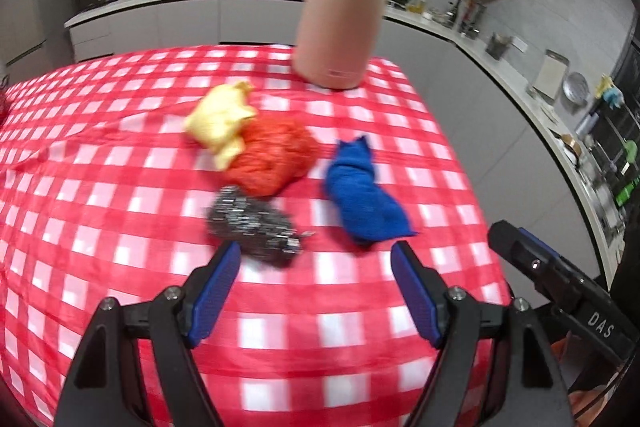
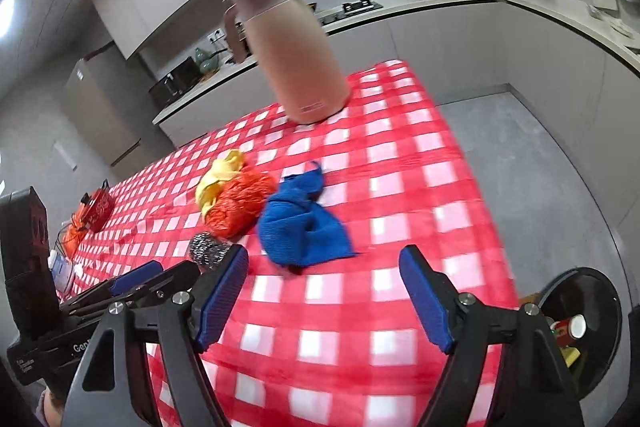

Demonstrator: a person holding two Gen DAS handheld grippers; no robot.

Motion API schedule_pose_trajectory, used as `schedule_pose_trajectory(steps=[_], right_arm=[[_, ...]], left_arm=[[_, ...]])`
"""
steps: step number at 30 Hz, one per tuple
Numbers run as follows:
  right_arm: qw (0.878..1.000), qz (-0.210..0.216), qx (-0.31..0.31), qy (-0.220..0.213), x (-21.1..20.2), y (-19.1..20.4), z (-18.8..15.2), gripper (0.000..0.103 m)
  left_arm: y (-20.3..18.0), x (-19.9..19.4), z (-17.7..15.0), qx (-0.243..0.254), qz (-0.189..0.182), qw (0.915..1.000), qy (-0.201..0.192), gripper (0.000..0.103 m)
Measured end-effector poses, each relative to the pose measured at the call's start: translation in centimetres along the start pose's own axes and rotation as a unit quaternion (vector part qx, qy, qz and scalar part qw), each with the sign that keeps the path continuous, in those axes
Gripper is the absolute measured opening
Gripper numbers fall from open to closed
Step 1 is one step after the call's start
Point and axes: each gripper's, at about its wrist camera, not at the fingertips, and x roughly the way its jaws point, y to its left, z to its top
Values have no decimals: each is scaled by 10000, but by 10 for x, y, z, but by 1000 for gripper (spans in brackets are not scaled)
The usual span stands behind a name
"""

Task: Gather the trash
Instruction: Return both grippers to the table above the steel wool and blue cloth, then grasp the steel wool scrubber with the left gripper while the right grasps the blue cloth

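On the red-and-white checked tablecloth (image 1: 120, 207) lie a steel wool scourer (image 1: 252, 223), an orange mesh wad (image 1: 276, 157), a crumpled yellow cloth (image 1: 220, 121) and a blue cloth (image 1: 366, 199). My left gripper (image 1: 316, 259) is open and empty, just short of the scourer. My right gripper (image 2: 324, 267) is open and empty, just short of the blue cloth (image 2: 300, 227). The right wrist view also shows the scourer (image 2: 206, 249), the orange wad (image 2: 238, 205) and the yellow cloth (image 2: 220, 175). A black trash bin (image 2: 580, 327) stands on the floor at the table's right.
A tall pink thermos jug (image 1: 344, 15) stands at the table's far edge, also in the right wrist view (image 2: 296, 55). A red object (image 2: 96, 207) and small items sit at the table's far left. Kitchen counters (image 1: 520, 75) run behind and to the right. The bin holds some trash.
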Motion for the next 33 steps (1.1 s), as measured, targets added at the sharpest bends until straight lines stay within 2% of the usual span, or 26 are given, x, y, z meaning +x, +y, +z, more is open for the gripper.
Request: schedule_pose_trajectory(steps=[9,16,26,33], right_arm=[[9993,7,-235,292,48,29,2,81],[9989,17,-275,384,78,41,14,81],[9987,-131,-263,411,89,39,19,81],[9985,-155,-226,464,98,37,19,81]], left_arm=[[50,23,5,-322,154,9992,150,79],[53,45,12,-167,130,9993,301,79],[49,73,14,-61,41,9987,502,79],[51,77,14,42,15,9987,509,85]])
